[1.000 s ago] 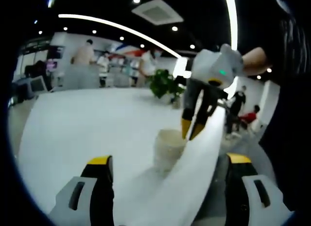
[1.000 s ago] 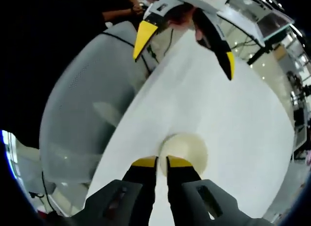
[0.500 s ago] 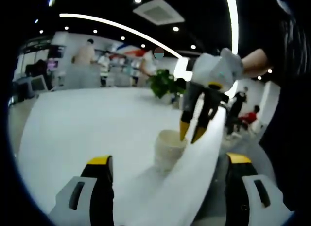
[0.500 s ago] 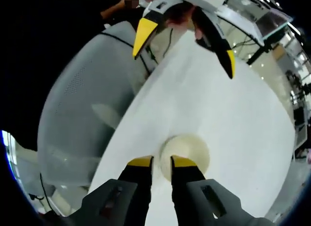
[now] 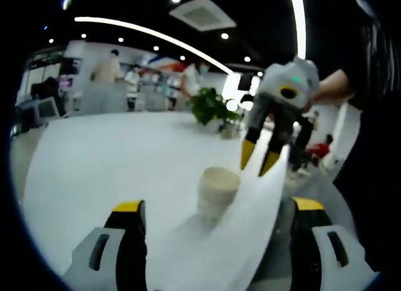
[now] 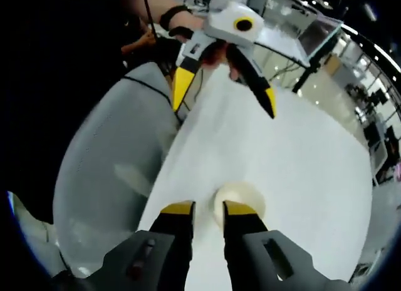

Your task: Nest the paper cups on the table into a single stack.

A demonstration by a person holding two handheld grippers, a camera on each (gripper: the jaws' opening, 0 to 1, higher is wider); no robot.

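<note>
Right gripper [image 5: 260, 164] has parted its jaws slightly, released the paper cup stack [image 5: 218, 194] and lifted clear; it hangs empty just above the rim. Stack stands upright near the white table [image 5: 113, 166] edge. Left gripper [image 6: 223, 97] is spread wide, empty, well apart from the stack.

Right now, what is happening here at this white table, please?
A person is working with a pair of tongs in each hand at a white table. One stack of paper cups stands upright near the table's edge. The right tongs are open and hang just above and beside the stack, holding nothing. The left tongs are also open and empty, pointed toward the cups from farther back. A grey chair stands beside the table.
</note>
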